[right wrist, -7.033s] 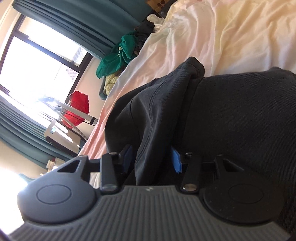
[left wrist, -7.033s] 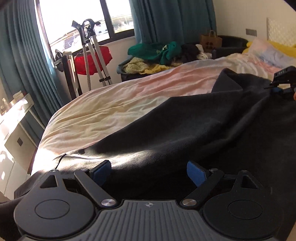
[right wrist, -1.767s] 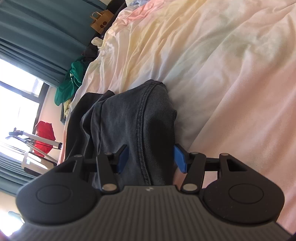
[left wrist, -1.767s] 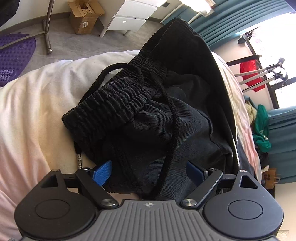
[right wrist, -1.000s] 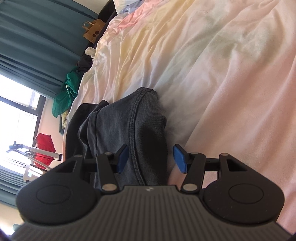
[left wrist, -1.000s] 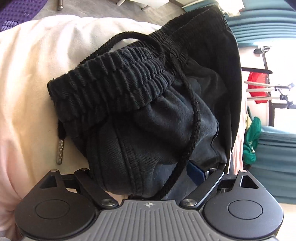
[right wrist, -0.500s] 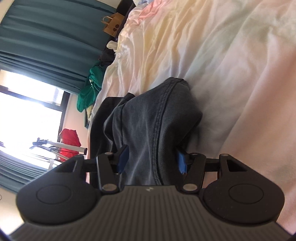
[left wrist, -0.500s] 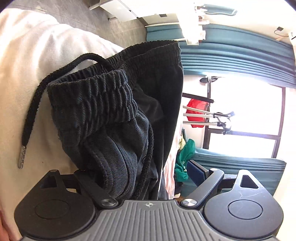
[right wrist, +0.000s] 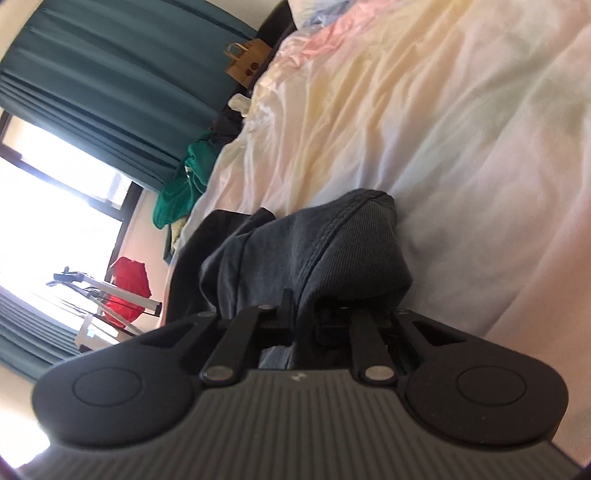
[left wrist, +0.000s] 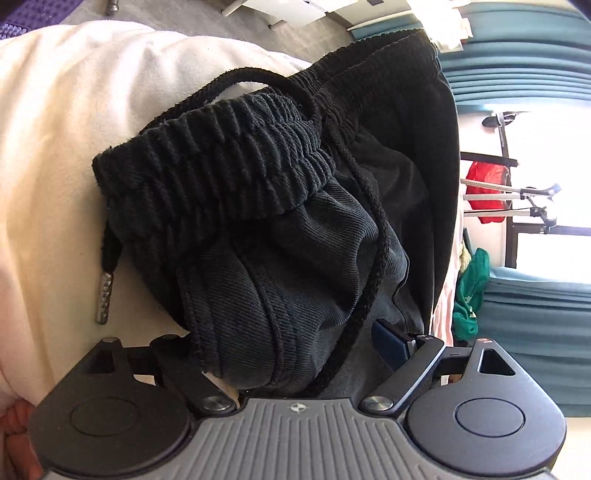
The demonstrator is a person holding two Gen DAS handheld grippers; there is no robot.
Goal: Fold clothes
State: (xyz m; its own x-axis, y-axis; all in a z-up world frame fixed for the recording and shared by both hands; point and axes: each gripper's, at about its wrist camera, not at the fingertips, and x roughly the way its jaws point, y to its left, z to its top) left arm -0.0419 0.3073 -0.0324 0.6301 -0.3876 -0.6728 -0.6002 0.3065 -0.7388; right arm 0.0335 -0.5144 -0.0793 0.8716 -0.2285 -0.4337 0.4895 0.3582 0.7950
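Note:
Black drawstring pants [left wrist: 280,236] lie bunched on the pale bed sheet [left wrist: 55,147]. In the left wrist view the ribbed waistband [left wrist: 221,162] and a drawstring with a metal tip [left wrist: 103,295] are close in front. My left gripper [left wrist: 291,343] is open, its jaws wide apart around a fold of the pants, the left pad hidden under the cloth. In the right wrist view my right gripper [right wrist: 306,321] is shut on a seamed fold of the pants [right wrist: 332,251], which rises off the sheet [right wrist: 461,147].
A heap of green and yellow clothes [right wrist: 184,184] and a brown paper bag [right wrist: 245,66] sit past the bed. Teal curtains [right wrist: 92,92], a bright window, a metal stand with a red item [right wrist: 127,291] and white drawers [left wrist: 288,7] stand around it.
My right gripper has closed from open onto the pants fold. My left gripper stays open around the waistband end while its view has swung back down towards the bed.

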